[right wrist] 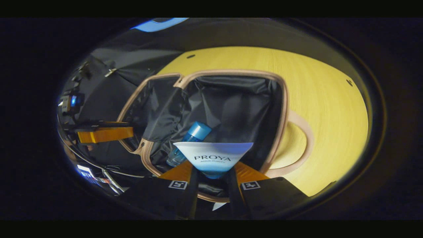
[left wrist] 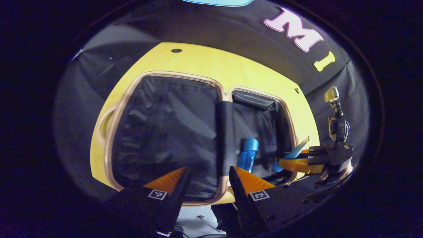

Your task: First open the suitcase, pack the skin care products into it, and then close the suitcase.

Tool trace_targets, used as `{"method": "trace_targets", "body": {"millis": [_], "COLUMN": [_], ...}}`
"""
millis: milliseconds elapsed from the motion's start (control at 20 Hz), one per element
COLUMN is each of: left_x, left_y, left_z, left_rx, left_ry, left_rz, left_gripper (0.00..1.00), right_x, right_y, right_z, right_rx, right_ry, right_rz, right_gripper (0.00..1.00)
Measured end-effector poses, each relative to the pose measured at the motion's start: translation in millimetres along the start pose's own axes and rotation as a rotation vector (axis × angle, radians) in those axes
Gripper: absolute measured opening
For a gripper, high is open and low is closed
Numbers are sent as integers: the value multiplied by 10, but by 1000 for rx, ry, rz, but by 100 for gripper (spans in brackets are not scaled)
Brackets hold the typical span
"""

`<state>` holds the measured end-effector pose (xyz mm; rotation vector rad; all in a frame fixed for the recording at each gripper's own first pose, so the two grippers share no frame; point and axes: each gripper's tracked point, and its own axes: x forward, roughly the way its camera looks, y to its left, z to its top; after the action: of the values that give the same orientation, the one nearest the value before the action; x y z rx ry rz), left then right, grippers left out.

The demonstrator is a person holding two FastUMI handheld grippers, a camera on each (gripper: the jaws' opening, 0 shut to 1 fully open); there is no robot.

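One blue bottle (right wrist: pixel 191 142) already lies in the open suitcase (left wrist: pixel 228 96), in its right half. My right gripper (right wrist: pixel 211 175) clamps a tube (right wrist: pixel 213 157) over that half; my left gripper (left wrist: pixel 208 180) hangs apart, empty, near the suitcase. Releasing and closing remain.

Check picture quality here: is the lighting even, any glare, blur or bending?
Left gripper view: the table is brightly lit but the suitcase lining is dark; fisheye curves the table edge; bottle sharp. Right gripper view: the table glares at right, dim at left; the tube in the right gripper is sharp; rim bends.
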<state>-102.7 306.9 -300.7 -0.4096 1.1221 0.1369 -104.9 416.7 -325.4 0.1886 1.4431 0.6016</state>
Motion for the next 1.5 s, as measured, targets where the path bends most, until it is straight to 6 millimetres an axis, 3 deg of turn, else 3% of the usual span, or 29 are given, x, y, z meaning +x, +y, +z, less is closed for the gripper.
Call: {"method": "trace_targets", "body": {"millis": [150,200,250,300,400,450,500,650,750,950,1200,1500], "left_x": [-185,-215,-248,-299,-421,-442,-420,-357,-366,-289,-4,469], "left_y": [484,646,808,951,1211,1317,1403,1632,1853,2037,2289,2426], "left_z": [-54,-55,-44,-1,87,117,135,152,276,622,913,757], "left_rx": [-121,-153,-176,-192,-212,-224,-233,-235,-206,-194,-228,-251], "left_ry": [-27,-34,-43,-51,-70,-74,-71,-67,-75,-93,-54,102], "left_rz": [40,58,84,109,147,162,174,221,263,295,308,338], "left_gripper": [76,76,76,76,76,76,76,76,76,76,76,76], "right_x": [179,230,277,315,409,400,367,212,83,-297,-739,-872], "right_y": [64,42,37,-13,-43,-17,45,289,310,258,301,31], "right_z": [-175,-233,-228,-251,-218,-208,-165,65,257,591,913,993], "right_rx": [57,63,89,114,142,150,169,198,181,115,158,178], "right_ry": [104,139,145,155,150,144,123,27,-67,-251,-417,-465], "right_rz": [-4,-9,-16,-44,-70,-63,-38,59,97,121,187,121], "right_gripper": [44,38,38,45,42,51,47,87,98,97,97,98]}}
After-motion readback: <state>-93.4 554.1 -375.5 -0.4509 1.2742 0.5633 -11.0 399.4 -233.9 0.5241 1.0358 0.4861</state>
